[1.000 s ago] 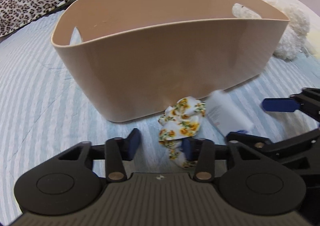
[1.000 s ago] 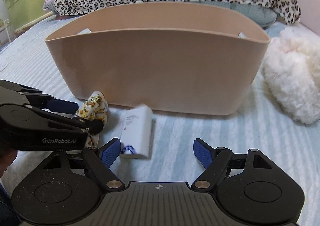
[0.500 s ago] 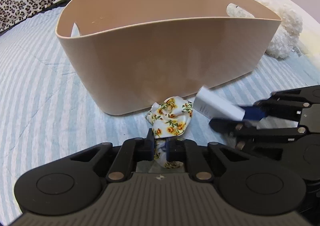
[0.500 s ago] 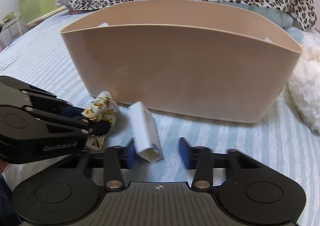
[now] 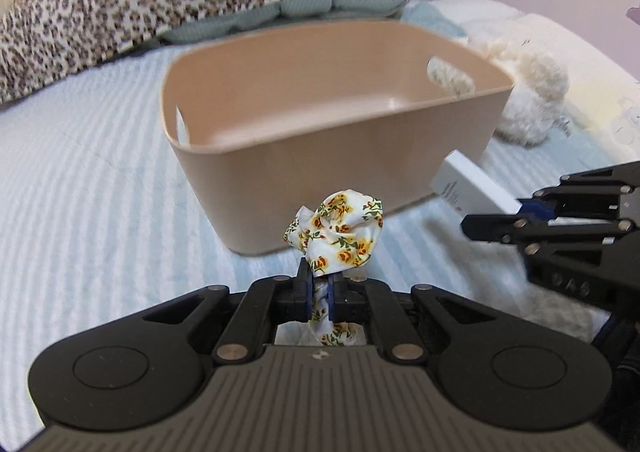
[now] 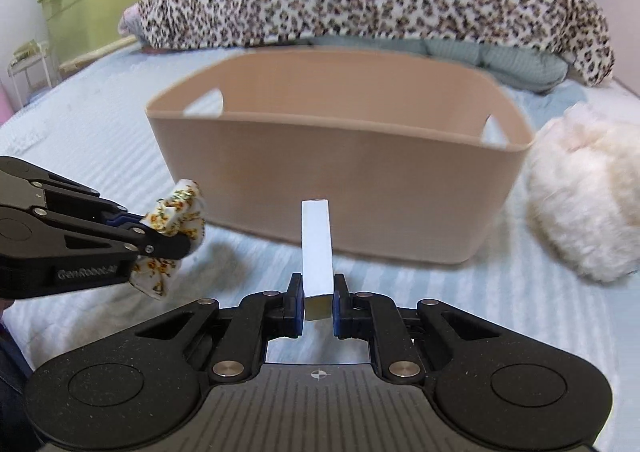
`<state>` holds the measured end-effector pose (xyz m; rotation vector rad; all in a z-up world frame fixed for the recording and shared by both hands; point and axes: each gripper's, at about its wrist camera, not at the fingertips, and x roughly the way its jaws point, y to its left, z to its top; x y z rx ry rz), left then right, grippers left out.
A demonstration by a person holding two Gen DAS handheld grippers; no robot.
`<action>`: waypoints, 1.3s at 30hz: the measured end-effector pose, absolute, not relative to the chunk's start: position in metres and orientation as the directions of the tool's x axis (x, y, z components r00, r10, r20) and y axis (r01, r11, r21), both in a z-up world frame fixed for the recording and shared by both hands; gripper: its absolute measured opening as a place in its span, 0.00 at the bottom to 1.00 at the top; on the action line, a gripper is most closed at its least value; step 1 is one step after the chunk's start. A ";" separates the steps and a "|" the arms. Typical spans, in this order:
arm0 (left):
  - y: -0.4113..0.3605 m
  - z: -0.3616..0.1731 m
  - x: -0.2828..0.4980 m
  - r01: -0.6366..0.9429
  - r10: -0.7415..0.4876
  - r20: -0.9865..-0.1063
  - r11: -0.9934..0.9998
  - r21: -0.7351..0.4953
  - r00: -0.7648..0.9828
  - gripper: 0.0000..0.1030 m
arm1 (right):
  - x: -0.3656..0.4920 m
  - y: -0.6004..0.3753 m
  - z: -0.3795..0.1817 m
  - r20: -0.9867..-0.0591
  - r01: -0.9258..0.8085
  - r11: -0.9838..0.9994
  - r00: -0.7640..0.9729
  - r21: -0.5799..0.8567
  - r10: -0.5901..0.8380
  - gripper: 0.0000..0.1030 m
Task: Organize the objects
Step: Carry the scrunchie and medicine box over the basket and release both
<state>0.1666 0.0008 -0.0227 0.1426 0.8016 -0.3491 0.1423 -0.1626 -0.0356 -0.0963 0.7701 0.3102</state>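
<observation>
Striped pale-blue bedspread spread beneath a leopard-print blanket, smooth beige tub set mid-bed, fluffy white plush beside it, white box clamped by right gripper, floral scrunchie pinched by left gripper, both held before the tub.

Floral scrunchie pinched aloft, white box clamped upright, beige basket on bed
</observation>
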 end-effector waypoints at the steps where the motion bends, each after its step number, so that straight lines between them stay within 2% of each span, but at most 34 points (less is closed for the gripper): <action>1: 0.004 -0.016 0.164 0.359 -0.256 -0.714 0.933 -0.007 0.652 0.07 | 0.140 -0.165 -0.029 -0.689 -0.308 0.951 0.684 0.027 0.241 0.12; 12: 0.010 0.054 0.163 0.348 -0.275 -0.597 0.938 0.007 0.753 0.07 | 0.135 -0.191 0.043 -0.542 -0.272 0.961 0.802 0.042 0.250 0.12; 19: -0.001 0.071 0.201 0.318 -0.239 -0.572 0.947 0.042 0.785 0.07 | 0.165 -0.199 0.061 -0.511 -0.234 0.971 0.831 0.041 0.222 0.12; 24: -0.017 0.062 0.236 0.301 -0.199 -0.596 0.951 0.075 0.778 0.07 | 0.195 -0.201 0.058 -0.517 -0.197 0.980 0.839 0.003 0.170 0.12; 29: -0.026 0.035 0.267 0.273 -0.148 -0.668 0.958 0.086 0.729 0.07 | 0.227 -0.200 0.045 -0.545 -0.161 0.987 0.830 -0.028 0.120 0.12; 39: -0.023 -0.012 0.302 0.223 -0.052 -0.788 0.969 0.109 0.614 0.08 | 0.267 -0.188 0.006 -0.671 -0.155 0.986 0.738 -0.065 0.072 0.12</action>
